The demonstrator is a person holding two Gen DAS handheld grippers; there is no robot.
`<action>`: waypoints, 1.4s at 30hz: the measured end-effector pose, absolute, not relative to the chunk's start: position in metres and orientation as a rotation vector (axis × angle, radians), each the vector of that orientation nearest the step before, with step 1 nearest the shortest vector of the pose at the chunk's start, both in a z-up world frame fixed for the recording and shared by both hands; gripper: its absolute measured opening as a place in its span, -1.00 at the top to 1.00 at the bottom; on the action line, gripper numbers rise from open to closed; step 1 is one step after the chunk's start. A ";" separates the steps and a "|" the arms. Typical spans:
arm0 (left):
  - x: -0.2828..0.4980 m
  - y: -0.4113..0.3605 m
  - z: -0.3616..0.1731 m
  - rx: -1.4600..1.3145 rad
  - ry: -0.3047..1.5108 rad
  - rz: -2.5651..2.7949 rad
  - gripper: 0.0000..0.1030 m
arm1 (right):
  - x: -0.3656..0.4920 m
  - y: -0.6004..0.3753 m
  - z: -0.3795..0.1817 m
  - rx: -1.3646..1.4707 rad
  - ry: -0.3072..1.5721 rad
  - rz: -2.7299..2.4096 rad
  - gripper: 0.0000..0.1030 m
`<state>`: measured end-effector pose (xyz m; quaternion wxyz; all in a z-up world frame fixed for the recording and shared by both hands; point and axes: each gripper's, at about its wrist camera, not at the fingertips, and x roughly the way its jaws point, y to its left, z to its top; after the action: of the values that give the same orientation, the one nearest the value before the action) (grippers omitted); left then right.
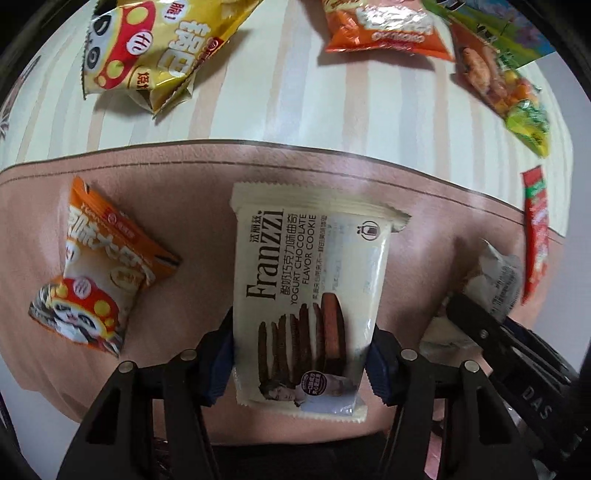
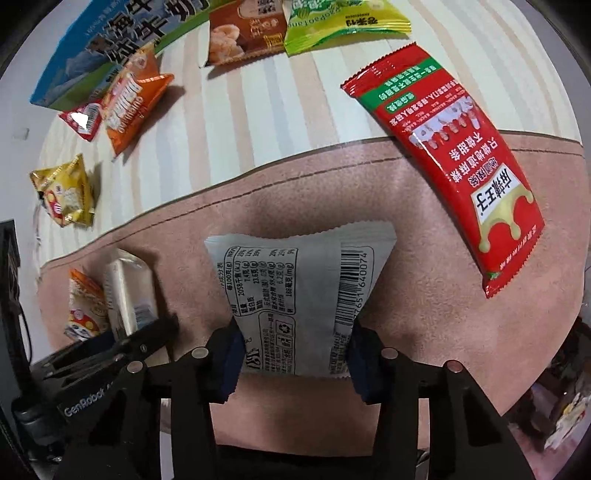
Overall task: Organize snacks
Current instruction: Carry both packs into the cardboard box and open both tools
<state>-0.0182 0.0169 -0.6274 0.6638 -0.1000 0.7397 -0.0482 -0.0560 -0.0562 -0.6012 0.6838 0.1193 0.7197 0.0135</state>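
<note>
A cream Franzzi yogurt chocolate cookie pack (image 1: 314,258) lies face up on a pink mat (image 1: 177,192). My left gripper (image 1: 301,354) points down over its lower half, blue pads against both long sides, shut on it. A white snack pack (image 2: 295,291) lies back side up, barcode showing, on the same mat (image 2: 424,295). The right gripper (image 2: 295,350) is shut on it, and the wrapper is pinched in at the pads. The two grippers stand side by side: the right gripper (image 1: 480,328) shows at the right of the left wrist view, the left gripper (image 2: 147,336) at the left of the right wrist view.
An orange panda pack (image 1: 99,266) lies on the mat left of the cookies. A long red pack (image 2: 454,158) straddles the mat's far edge. On the striped cloth (image 1: 280,92) beyond lie a yellow pack (image 1: 147,51), an orange pack (image 1: 388,29), a green pack (image 2: 343,18) and a blue box (image 2: 122,40).
</note>
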 end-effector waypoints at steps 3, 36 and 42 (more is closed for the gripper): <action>-0.022 0.019 -0.612 -0.236 1.650 -0.132 -0.10 | -0.056 -0.059 -0.589 0.302 1.606 0.054 0.04; 0.226 0.082 -0.381 -0.358 1.201 -0.189 -0.05 | 0.193 -0.053 -0.376 0.277 1.219 0.196 0.06; 0.312 0.087 -0.404 -0.249 1.234 -0.084 -0.05 | 0.279 -0.054 -0.406 0.251 1.277 0.127 0.06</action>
<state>0.3118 0.0866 -0.4039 0.8074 -0.1162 0.5771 -0.0394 0.2791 -0.0542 -0.4061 0.7938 0.1166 0.5940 0.0592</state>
